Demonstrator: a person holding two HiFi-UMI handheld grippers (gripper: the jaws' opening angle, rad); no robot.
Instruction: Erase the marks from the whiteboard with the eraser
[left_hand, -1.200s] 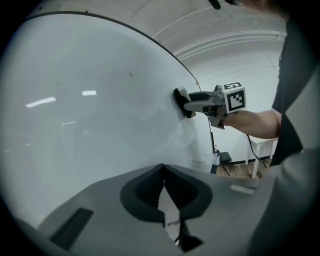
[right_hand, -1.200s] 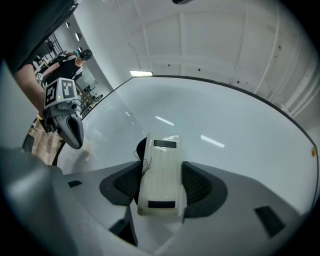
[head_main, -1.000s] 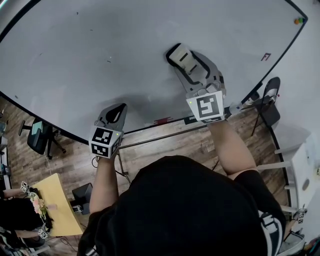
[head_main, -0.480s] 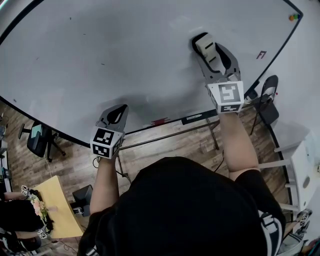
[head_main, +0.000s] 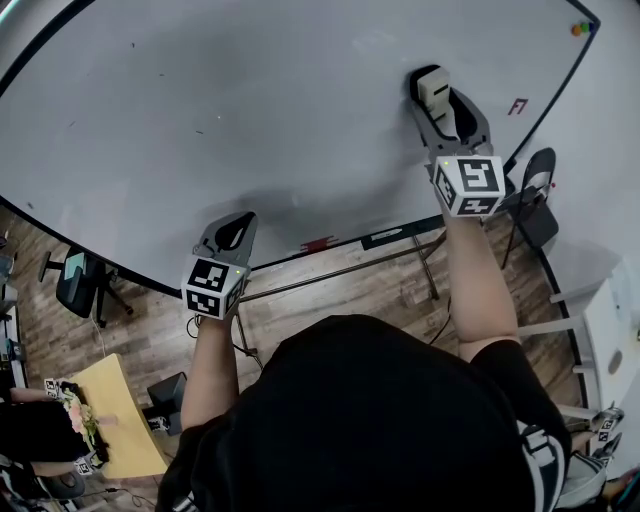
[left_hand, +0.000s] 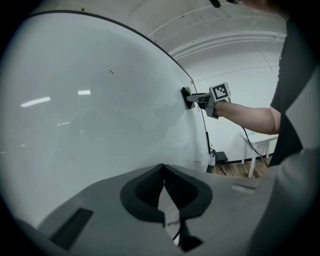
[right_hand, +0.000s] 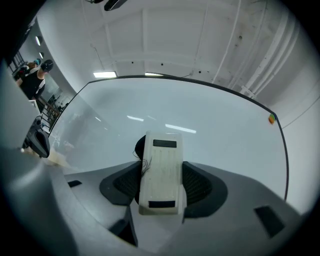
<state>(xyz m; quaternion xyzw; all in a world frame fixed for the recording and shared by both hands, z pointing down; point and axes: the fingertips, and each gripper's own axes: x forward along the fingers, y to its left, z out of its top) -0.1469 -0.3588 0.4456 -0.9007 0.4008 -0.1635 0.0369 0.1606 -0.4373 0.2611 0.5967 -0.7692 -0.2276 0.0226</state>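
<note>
A large whiteboard (head_main: 250, 110) fills the upper head view. My right gripper (head_main: 437, 92) is shut on a white eraser (head_main: 432, 88) and presses its dark felt against the board at the upper right. The eraser (right_hand: 161, 172) stands between the jaws in the right gripper view, and shows far off as the eraser (left_hand: 186, 98) in the left gripper view. A small red mark (head_main: 517, 105) lies on the board to the right of the eraser. A few faint dark specks (head_main: 131, 45) dot the left part. My left gripper (head_main: 236, 224) hangs shut and empty near the board's lower edge.
A marker tray (head_main: 400, 234) with a red item (head_main: 318, 243) runs under the board. Coloured magnets (head_main: 579, 28) sit at the top right corner. A dark chair (head_main: 535, 200) stands at the right, another chair (head_main: 78, 278) and a yellow table (head_main: 110, 420) at the left on wood floor.
My right gripper has slid the eraser up and to the right across the board, closer to the red mark. The left gripper has stayed in place.
</note>
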